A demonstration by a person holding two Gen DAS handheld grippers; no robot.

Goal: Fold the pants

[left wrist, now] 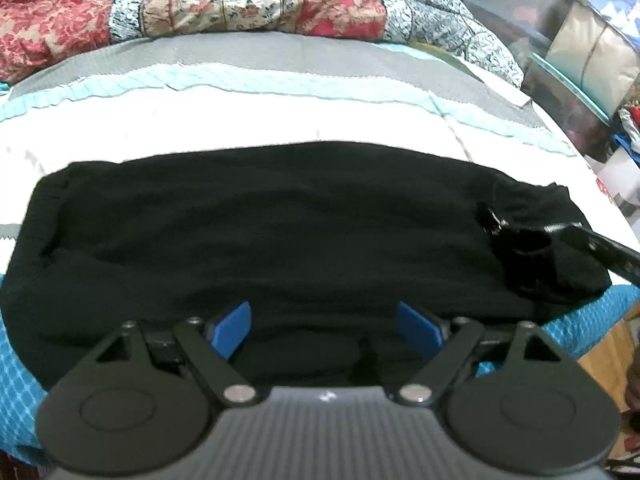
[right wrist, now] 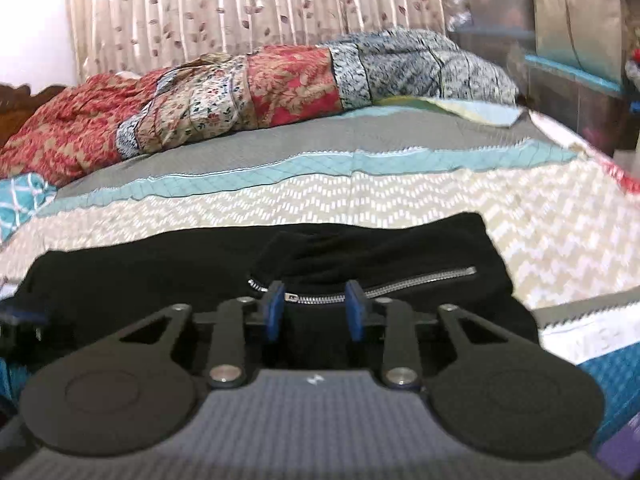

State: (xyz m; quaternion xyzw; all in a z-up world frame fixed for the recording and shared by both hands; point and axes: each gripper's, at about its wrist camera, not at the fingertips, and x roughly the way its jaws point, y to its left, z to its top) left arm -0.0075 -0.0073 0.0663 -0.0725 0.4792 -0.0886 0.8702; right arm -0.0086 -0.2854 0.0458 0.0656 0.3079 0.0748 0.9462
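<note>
Black pants (left wrist: 280, 232) lie folded in a wide band across the bed, near its front edge. My left gripper (left wrist: 326, 326) hovers over their near edge, open, its blue pads (left wrist: 232, 330) far apart with nothing between them. In the right wrist view the pants (right wrist: 160, 280) show a silver zipper (right wrist: 420, 278) on a pocket. My right gripper (right wrist: 316, 312) is at that end, its blue pads (right wrist: 276, 312) a narrow gap apart, and the zipper runs flat across the gap just past the tips. A dark bar (left wrist: 600, 254) reaching in from the right in the left wrist view is that right gripper.
A patchwork quilt (left wrist: 240, 4) is heaped at the far side of the bed. The striped bedspread (left wrist: 240, 120) stretches between quilt and pants. Storage boxes and bags (left wrist: 580, 60) stand off the bed's right side. A curtain (right wrist: 260, 4) hangs behind the bed.
</note>
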